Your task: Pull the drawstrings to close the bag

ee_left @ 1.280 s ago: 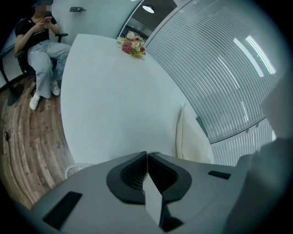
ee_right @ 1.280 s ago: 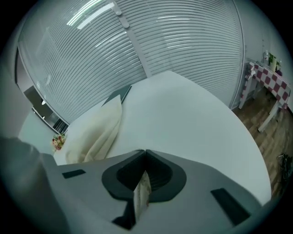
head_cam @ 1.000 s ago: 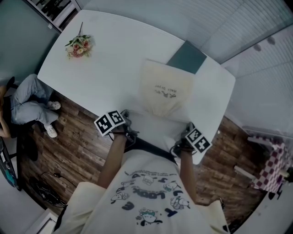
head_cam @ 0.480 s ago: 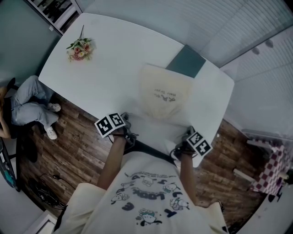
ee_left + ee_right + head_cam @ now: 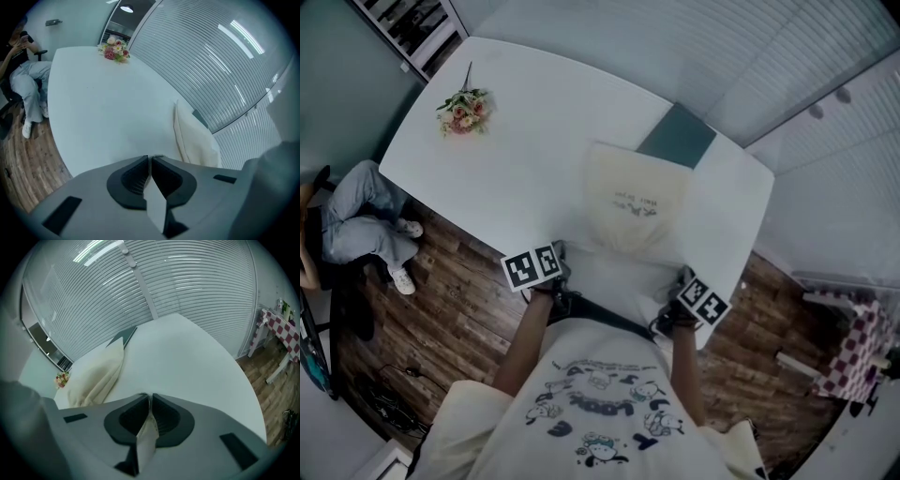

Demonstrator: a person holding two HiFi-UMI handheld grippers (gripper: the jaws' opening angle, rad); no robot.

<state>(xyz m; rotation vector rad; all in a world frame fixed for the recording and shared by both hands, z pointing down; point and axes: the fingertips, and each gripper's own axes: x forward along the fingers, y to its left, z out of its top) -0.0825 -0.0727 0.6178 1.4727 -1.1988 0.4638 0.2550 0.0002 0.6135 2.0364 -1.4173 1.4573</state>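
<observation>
The cream cloth drawstring bag (image 5: 633, 202) is lying flat on the white oval table (image 5: 534, 141), its long axis running from the person's edge out toward the dark teal flat pad (image 5: 677, 136) just behind its far end. Far to the left, a small bunch of pink flowers (image 5: 464, 106) is resting well apart from it. The left gripper (image 5: 150, 164) is hovering at the near table edge, pointing down and outward; its jaws have just been opening a hair, yet they are standing almost together and pinching a pale flat drawstring (image 5: 155, 206) that is trailing back toward the camera. From there the bag is lying ahead and to the right. The right gripper (image 5: 151, 401) is waiting at the same edge on the other side, jaws pressing tight on a cream stitched drawstring (image 5: 146, 441), with the bag ahead and to its left. The bag is sitting between the two and farther out, both hands looking about equally near, and the pull is probably calling for the strings to be drawn back and apart, away from the bag's near end
</observation>
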